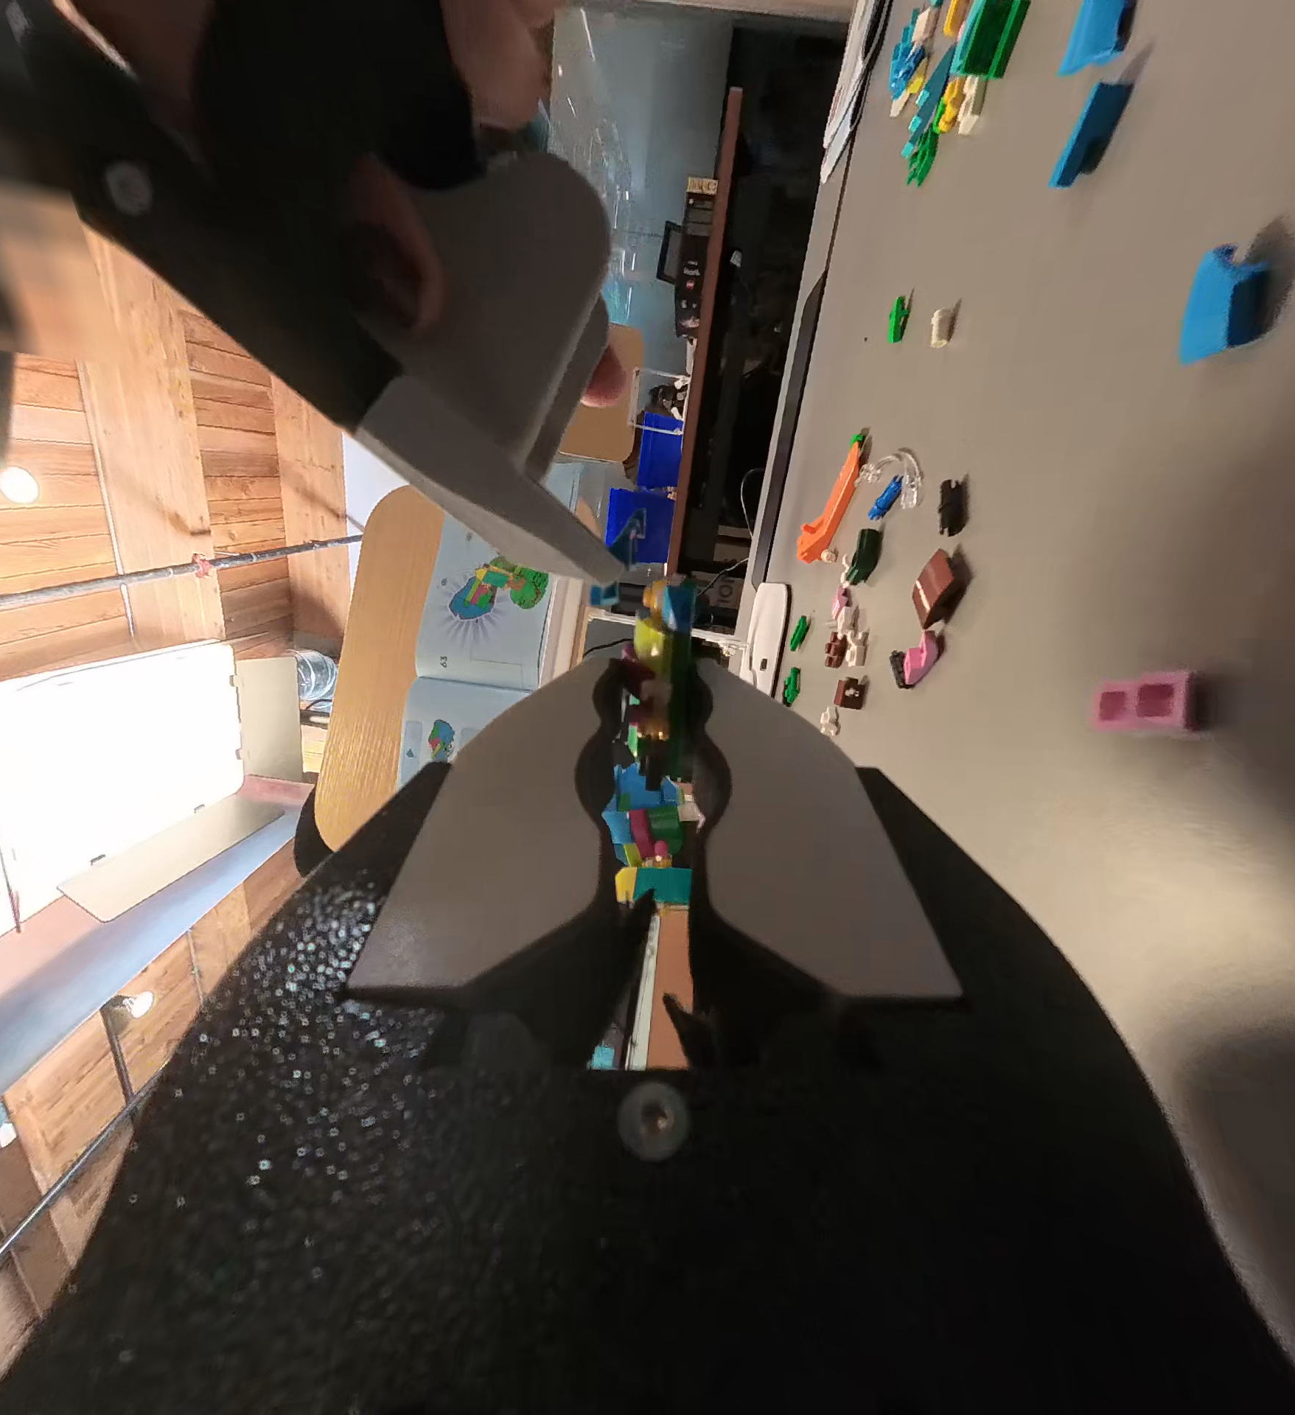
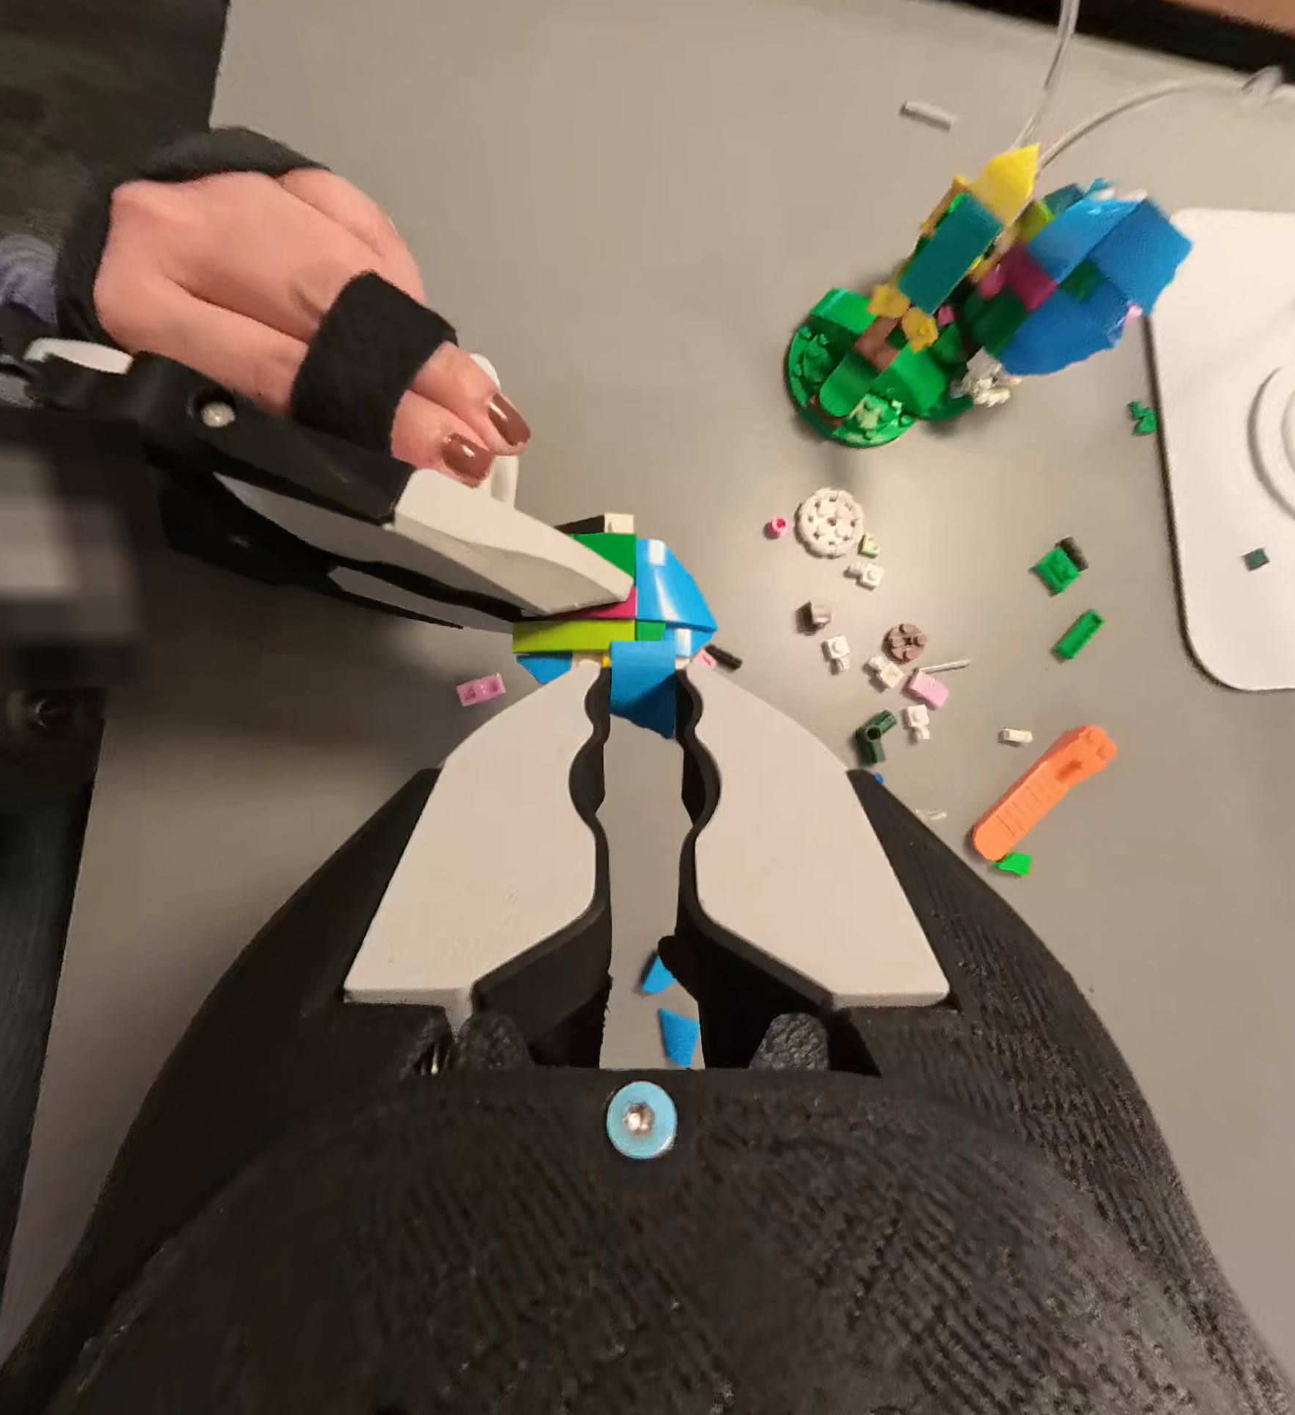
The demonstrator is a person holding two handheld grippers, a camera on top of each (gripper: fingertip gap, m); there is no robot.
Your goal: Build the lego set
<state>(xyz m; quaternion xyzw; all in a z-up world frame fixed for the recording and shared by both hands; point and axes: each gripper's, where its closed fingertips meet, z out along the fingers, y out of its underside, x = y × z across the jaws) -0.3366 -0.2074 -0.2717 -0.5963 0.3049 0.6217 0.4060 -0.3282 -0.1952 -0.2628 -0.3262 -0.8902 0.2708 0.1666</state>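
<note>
My left gripper (image 1: 655,674) is shut on a small multicolour lego sub-assembly (image 1: 659,643) and holds it above the grey table (image 1: 1050,842). In the right wrist view the left gripper (image 2: 590,605) comes in from the left, clamping that sub-assembly (image 2: 590,635). My right gripper (image 2: 642,674) is shut on a blue curved piece (image 2: 642,689), which touches the near side of the sub-assembly. In the left wrist view the right gripper (image 1: 613,570) reaches in from the upper left, its tip and a blue piece (image 1: 604,593) at the far end of the sub-assembly.
A bigger lego model on a round green base (image 2: 851,390) stands at the back right. Beside it lie a white pad (image 2: 1280,459), an orange brick separator (image 2: 1042,796) and several loose small pieces (image 2: 881,666). Blue curved pieces (image 1: 1226,306) and a pink brick (image 1: 1146,700) lie on the table. An open instruction booklet (image 1: 475,605) stands behind. Less than 4 cm separates the two grippers' tips.
</note>
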